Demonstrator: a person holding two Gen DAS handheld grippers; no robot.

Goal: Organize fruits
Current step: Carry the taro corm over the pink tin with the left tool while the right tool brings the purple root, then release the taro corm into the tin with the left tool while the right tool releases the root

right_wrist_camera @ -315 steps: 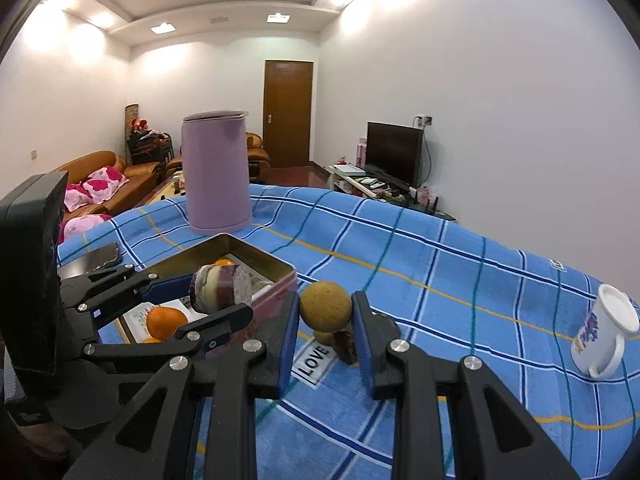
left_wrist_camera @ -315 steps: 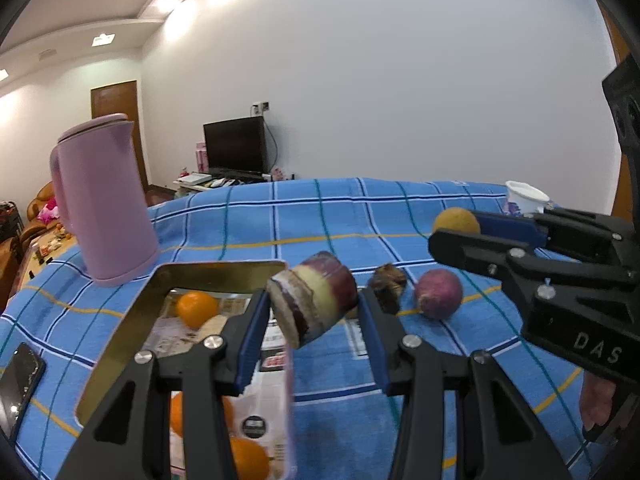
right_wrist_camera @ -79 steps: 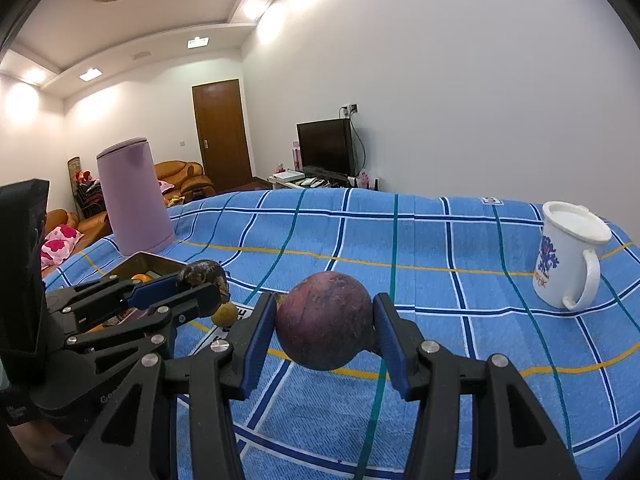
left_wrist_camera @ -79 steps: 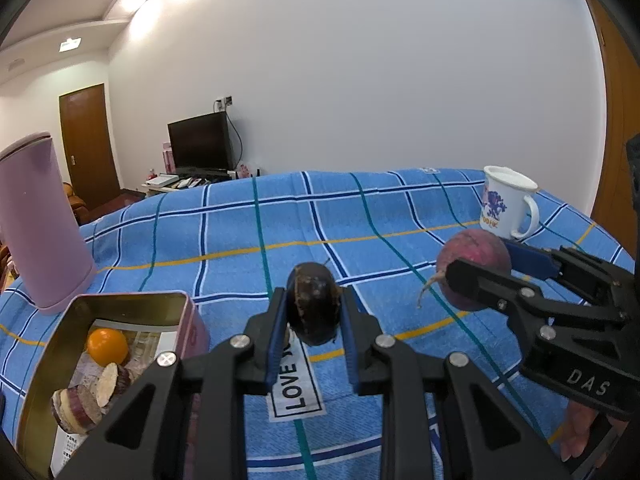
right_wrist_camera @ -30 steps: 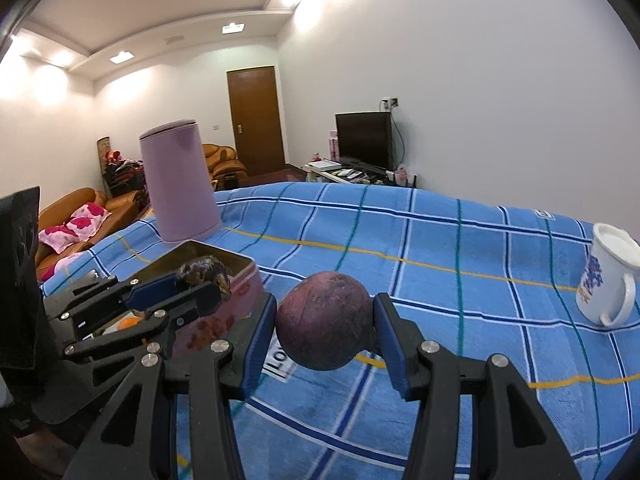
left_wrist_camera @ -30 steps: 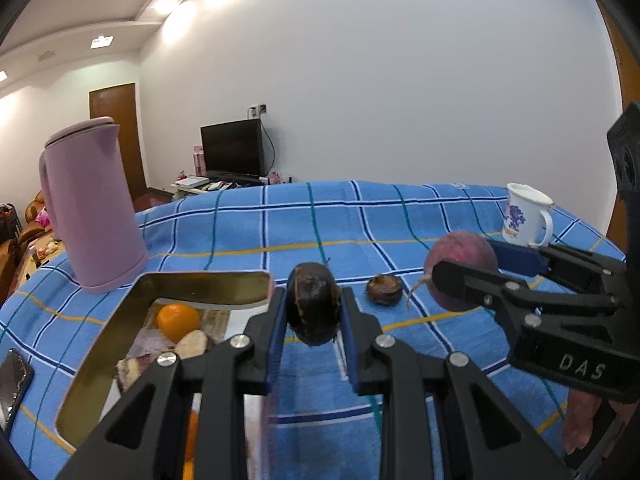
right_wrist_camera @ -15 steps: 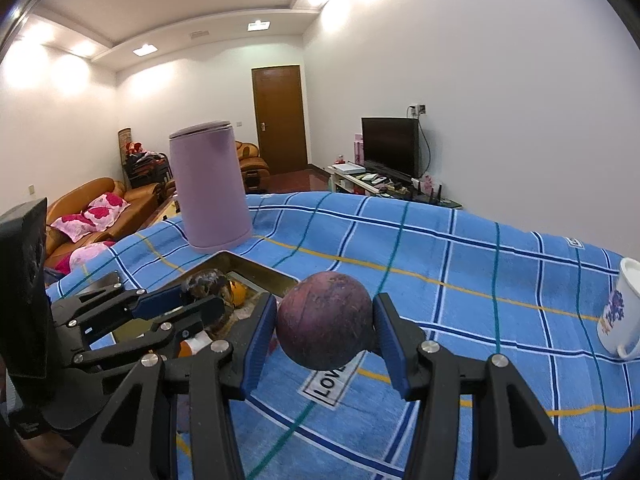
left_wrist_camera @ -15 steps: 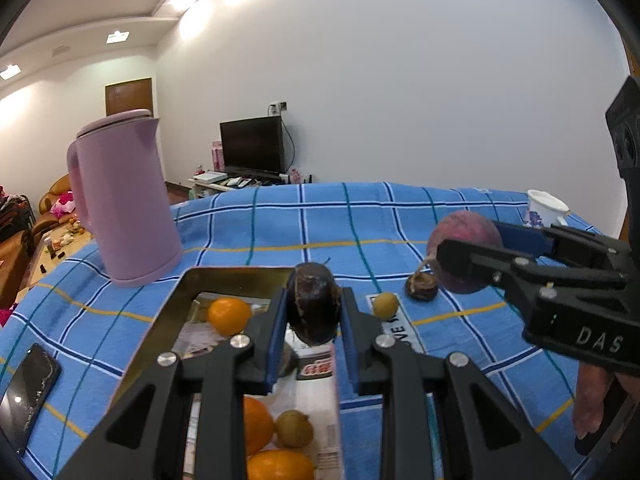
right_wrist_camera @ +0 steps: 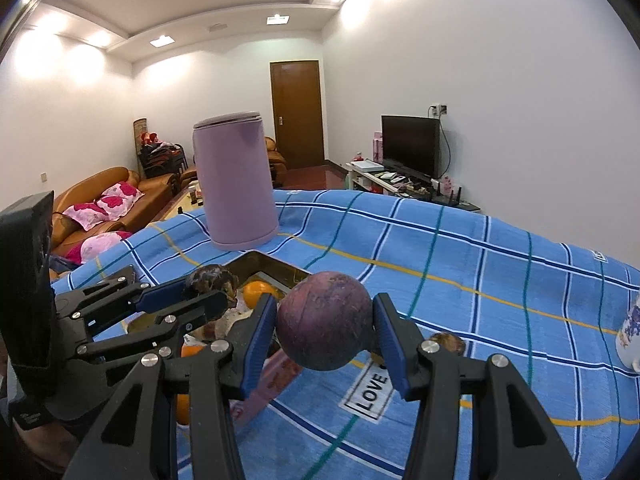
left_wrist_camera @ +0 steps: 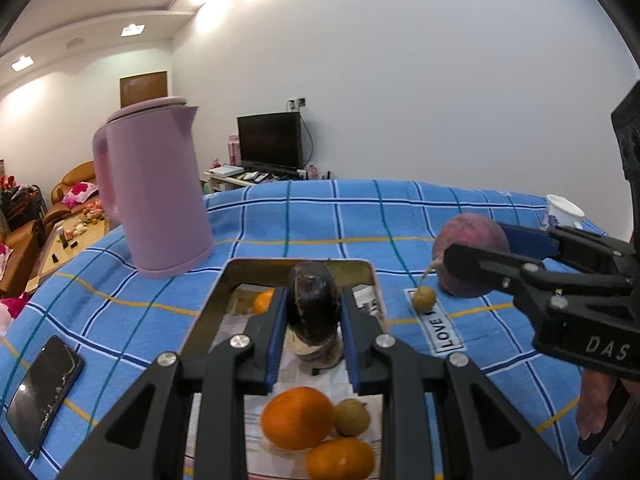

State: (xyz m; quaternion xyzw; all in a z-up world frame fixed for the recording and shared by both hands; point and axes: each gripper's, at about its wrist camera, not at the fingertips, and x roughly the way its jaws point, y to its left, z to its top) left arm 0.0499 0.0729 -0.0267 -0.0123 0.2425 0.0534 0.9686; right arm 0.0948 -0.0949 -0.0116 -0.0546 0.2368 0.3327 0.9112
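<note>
My left gripper (left_wrist_camera: pixel 313 316) is shut on a dark brown fruit (left_wrist_camera: pixel 313 304) and holds it over the gold tin box (left_wrist_camera: pixel 224 284), which holds oranges (left_wrist_camera: pixel 297 416), a small tan fruit (left_wrist_camera: pixel 351 416) and a purple cut piece. My right gripper (right_wrist_camera: pixel 324 330) is shut on a large round purple fruit (right_wrist_camera: pixel 324 326), held above the cloth just right of the box; it also shows in the left wrist view (left_wrist_camera: pixel 470 254). A small yellow-brown fruit (left_wrist_camera: pixel 424 299) lies on the cloth by the box. A brown fruit (right_wrist_camera: pixel 447 341) lies beyond my right fingers.
A tall pink kettle (left_wrist_camera: pixel 154 188) stands behind the box on the left. A black phone (left_wrist_camera: pixel 44 394) lies at the cloth's left edge. A white mug (left_wrist_camera: pixel 562 211) stands at the far right. A "LOVE" label (left_wrist_camera: pixel 440 328) is sewn on the blue checked cloth.
Both grippers have moved left with their fruits. The left one now hangs over the middle of the tin box; the right one has come closer to the box's right side.
</note>
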